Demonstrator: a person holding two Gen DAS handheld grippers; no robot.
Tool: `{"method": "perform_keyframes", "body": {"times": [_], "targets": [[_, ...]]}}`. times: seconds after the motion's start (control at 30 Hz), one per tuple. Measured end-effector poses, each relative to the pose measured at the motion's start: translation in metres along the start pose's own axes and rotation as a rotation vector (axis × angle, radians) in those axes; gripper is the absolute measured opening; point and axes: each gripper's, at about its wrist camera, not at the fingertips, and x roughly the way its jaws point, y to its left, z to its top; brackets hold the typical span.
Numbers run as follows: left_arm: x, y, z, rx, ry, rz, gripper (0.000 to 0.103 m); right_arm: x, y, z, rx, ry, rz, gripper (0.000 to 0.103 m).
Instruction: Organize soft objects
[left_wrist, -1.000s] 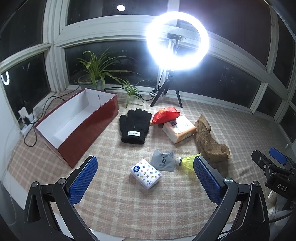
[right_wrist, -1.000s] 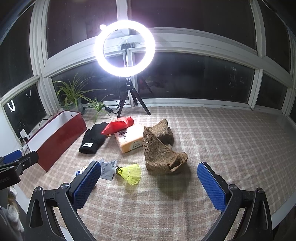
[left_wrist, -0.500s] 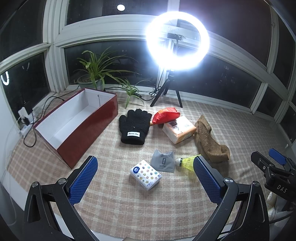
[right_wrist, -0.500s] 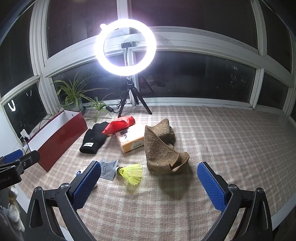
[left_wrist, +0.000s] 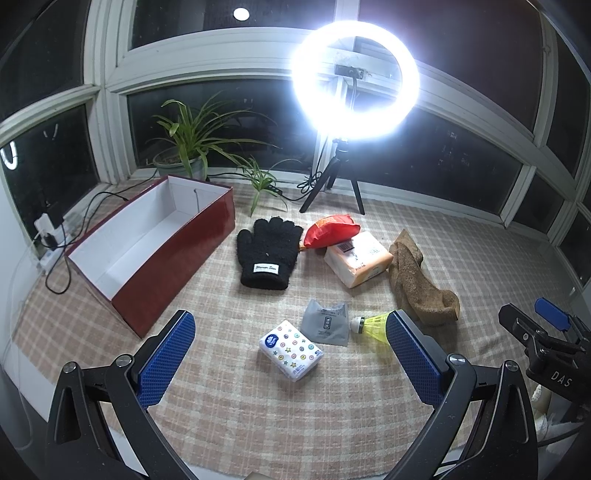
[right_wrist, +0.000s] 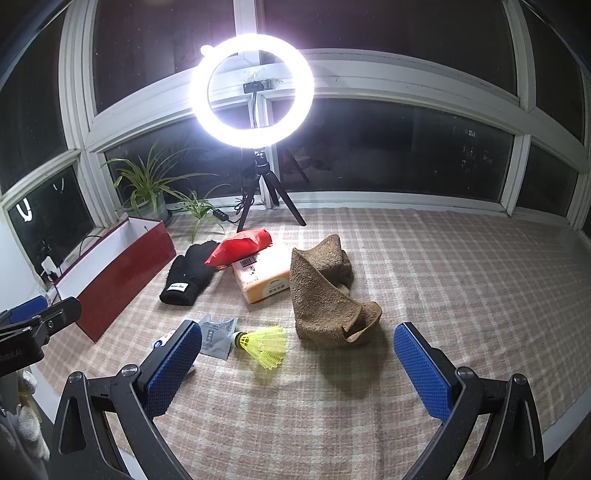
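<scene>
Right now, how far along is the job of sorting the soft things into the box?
Nothing looks done: the red box shows only its bare white inside. Nothing is in hand; the left gripper and right gripper hang with jaws wide apart. Still out on the checked mat: the black glove, brown cloth, both tissue packs and the other small items.

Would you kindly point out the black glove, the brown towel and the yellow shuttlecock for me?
black glove (left_wrist: 266, 254), left wrist view, on the palm.
brown towel (right_wrist: 321, 295), right wrist view, on the broad upright fold.
yellow shuttlecock (right_wrist: 267, 345), right wrist view, on the feather skirt.
</scene>
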Motion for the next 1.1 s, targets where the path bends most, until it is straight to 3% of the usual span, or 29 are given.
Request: {"method": "perform_keyframes", "body": {"times": [0.77,1.1], "targets": [[0.013,0.0,0.006,-0.004,0.016,-0.004,0.102,0.006,0.001,-0.002,0.003,0.014,0.003,0.103],[0.032,-0.011,0.005,-0.007,0.036,-0.088,0.102,0.01,-0.03,-0.009,0.077,0.032,0.021,0.103]]}}
